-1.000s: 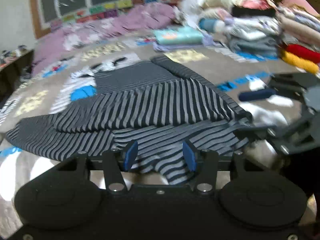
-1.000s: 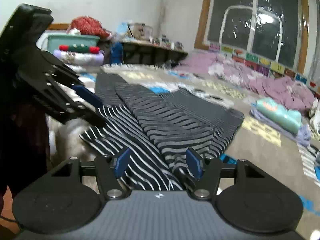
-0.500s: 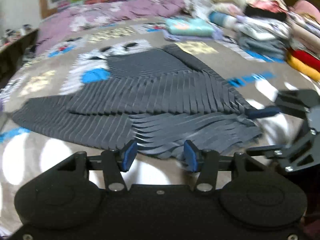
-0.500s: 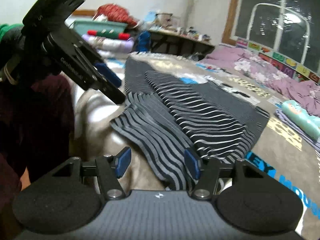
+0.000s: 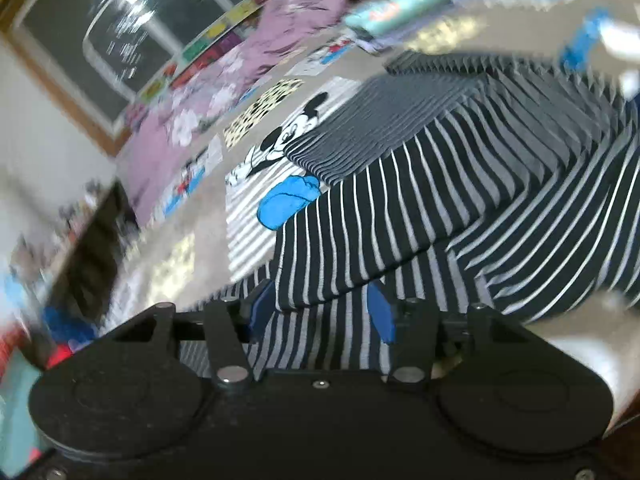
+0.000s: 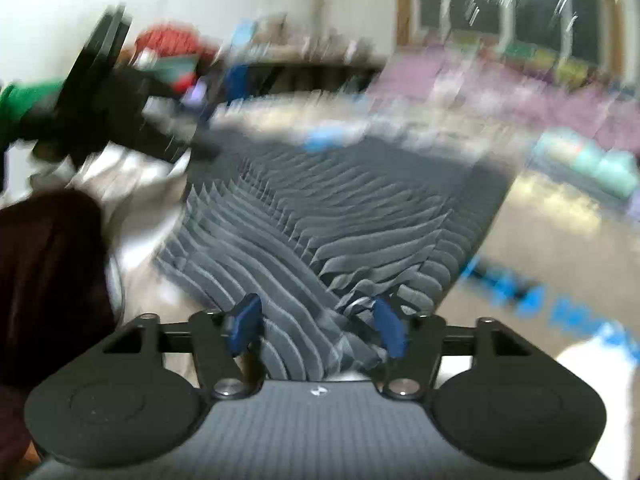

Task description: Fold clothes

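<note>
Striped garment lies part-folded on the cartoon-print bed, soft, light, floppy, best pinched at near hem; left gripper open over fabric, right gripper fingers opening, nothing gripped.

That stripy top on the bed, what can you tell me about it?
The striped top is dark, nearly black, with thin pale stripes, and looks like soft knit. It lies spread on a cartoon-print bedspread, partly folded, one layer lapped over another so the stripes run at different angles. Its near edge lies between the blue pads of the left gripper. In the blurred right wrist view it sits between the opening right gripper jaws too.
</note>
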The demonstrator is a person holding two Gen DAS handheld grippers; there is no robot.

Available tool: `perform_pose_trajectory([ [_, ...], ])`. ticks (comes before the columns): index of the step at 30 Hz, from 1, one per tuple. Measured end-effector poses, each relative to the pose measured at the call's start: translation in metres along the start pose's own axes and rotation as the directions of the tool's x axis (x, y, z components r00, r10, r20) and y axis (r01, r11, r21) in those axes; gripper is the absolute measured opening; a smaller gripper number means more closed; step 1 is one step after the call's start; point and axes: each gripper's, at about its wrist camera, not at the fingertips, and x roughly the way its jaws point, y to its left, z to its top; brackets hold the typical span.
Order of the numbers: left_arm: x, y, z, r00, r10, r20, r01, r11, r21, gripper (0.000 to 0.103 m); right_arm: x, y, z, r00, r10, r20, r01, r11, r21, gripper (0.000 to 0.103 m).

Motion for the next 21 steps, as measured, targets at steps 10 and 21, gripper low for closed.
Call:
perform_pose_trajectory([
  [10,0.027,-0.01,-0.015,0.998,0.063,0.019,-0.066,0.96,0.273,0.036,0.0,-0.008,0.005,0.997,-0.006,0.071,0.003,0.999,0.034,0.068],
  [21,0.006,0.003,-0.001,0.991,0.118,0.065,-0.134,0.895,0.425,0.007,0.003,-0.005,0.005,0.999,0.019,0.051,-0.02,0.999,0.033,0.068],
])
